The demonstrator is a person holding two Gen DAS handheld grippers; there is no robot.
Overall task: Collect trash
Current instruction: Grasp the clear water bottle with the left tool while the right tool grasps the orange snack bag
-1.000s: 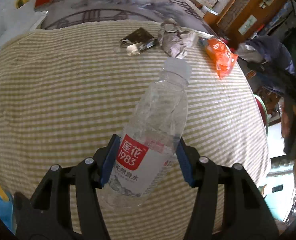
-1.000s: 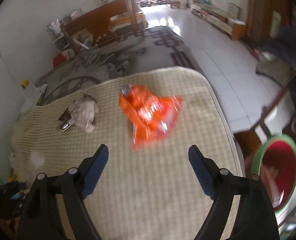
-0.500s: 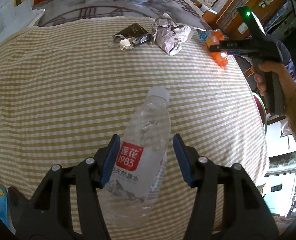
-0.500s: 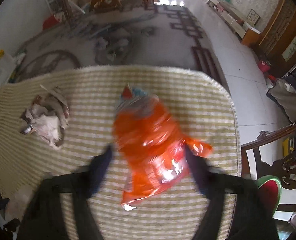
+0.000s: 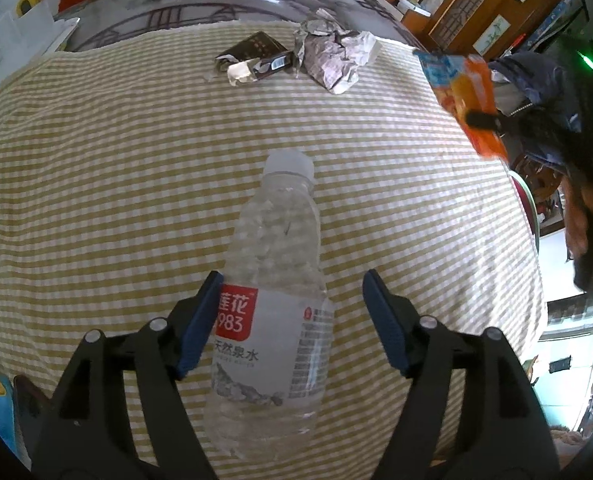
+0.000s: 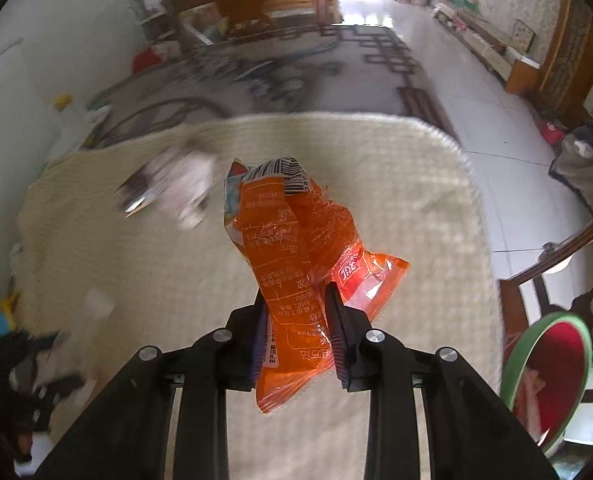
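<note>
One clear plastic water bottle [image 5: 274, 304] is lying near the middle of the striped table cover [image 5: 96, 184]. One crumpled paper wad [image 5: 332, 56] and one dark torn wrapper [image 5: 252, 58] are sitting side by side near the far edge. One orange snack bag [image 6: 300, 276] is hanging above the right edge.

The cloth-covered surface [image 5: 96, 184] has yellow and white checks. The clear plastic bottle [image 5: 272, 308] carries a red and white label. The crumpled snack wrapper [image 6: 296, 264] is orange.
</note>
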